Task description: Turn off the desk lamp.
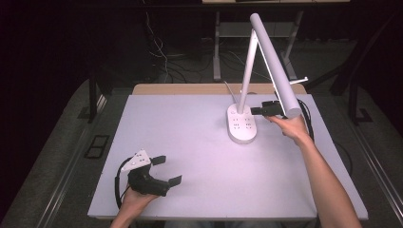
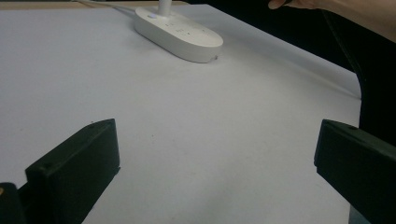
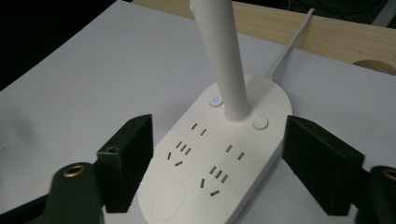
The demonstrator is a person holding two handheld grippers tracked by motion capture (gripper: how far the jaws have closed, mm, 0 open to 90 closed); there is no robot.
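The jaws of the left gripper (image 1: 168, 170) stand wide apart with nothing between them, low over the near left part of the white table (image 1: 190, 156), held in the person's left hand (image 1: 138, 197) at the table's near edge. In the left gripper view its two black jaws frame bare table, and the lamp base (image 2: 180, 32) lies well beyond them.

Farther off, on the right, the right gripper (image 1: 259, 111) is held in the right hand (image 1: 292, 126) just beside the lamp's base. Its jaws stand fairly wide, one on each side of the oval white lamp base (image 3: 219, 163), and the pads are apart from its sides, so nothing is gripped. On the base's top are several sets of socket slots, a small button with a blue light (image 3: 215, 100) and a plain round button (image 3: 260, 123), one on each side of the foot of the lamp's stem (image 3: 224, 56).

The desk lamp (image 1: 247, 66) stands on the far right part of the table, its long white head (image 1: 275, 61) slanting down over the right hand. A white cord (image 3: 289, 46) runs from the back of the base toward the wooden edge (image 3: 317, 32) behind the table.
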